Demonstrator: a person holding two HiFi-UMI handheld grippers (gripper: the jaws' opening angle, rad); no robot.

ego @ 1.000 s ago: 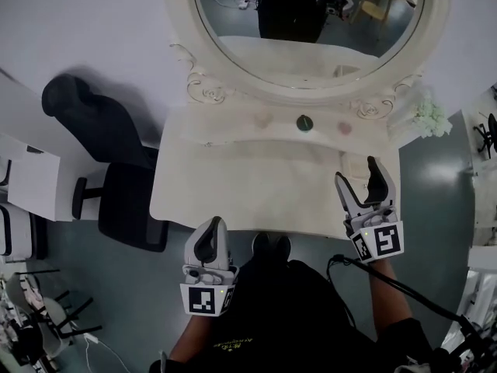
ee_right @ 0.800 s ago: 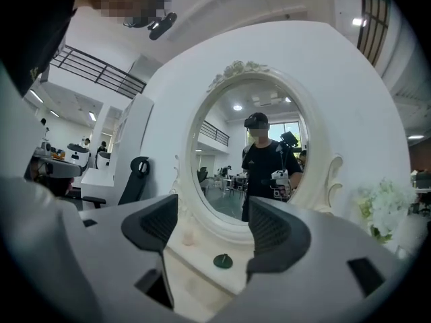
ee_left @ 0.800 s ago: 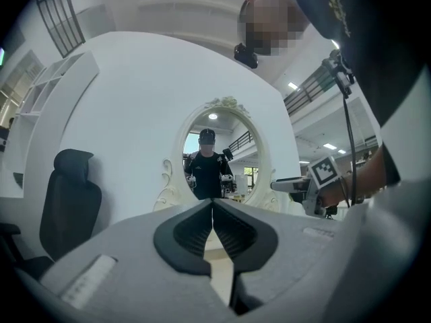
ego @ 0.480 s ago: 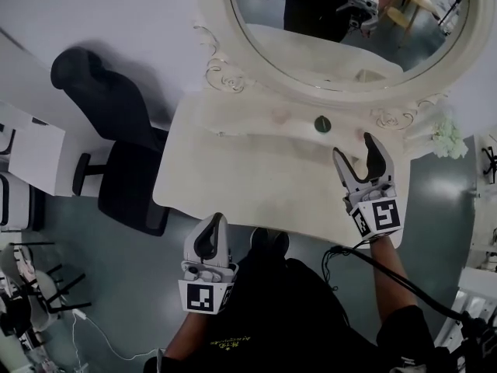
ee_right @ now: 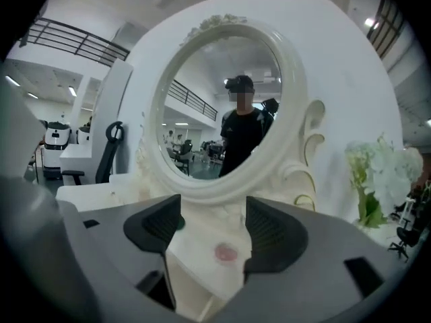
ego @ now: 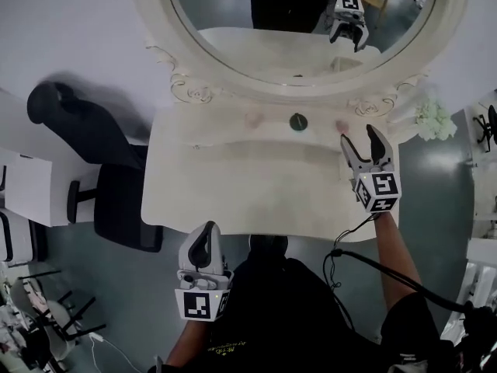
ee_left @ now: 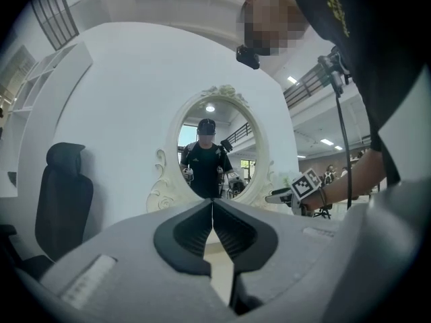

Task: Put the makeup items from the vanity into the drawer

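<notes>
Makeup items sit in a row on the little raised shelf at the back of the vanity (ego: 233, 185), right under the big round mirror (ego: 303, 29); there are three of them, all small and round; the left pink pot (ego: 253, 119), the green pot (ego: 299, 121) in the middle, and the right pink pot (ego: 340, 126); they stand apart from each other.

The right gripper (ego: 362, 138) reaches over the right side of the vanity top; its tips are just beside the right pink pot; its jaws stand wide apart and have just been closing a little; they hold nothing. In the right gripper view the right pink pot (ee_right: 227, 252) shows in the gap between the two dark pads (ee_right: 276, 237), a bit further along the shelf; neither pad touches it; the green pot (ee_right: 177, 224) peeks out behind the other pad.

The left gripper (ego: 205, 235) hangs by the front edge of the vanity, close to the person's body; its jaws are pressed together with nothing between them; in the left gripper view (ee_left: 213, 204) the tips meet.

A black chair (ego: 93, 146) stands left of the vanity; white flowers (ego: 432, 119) stand at its right end.
</notes>
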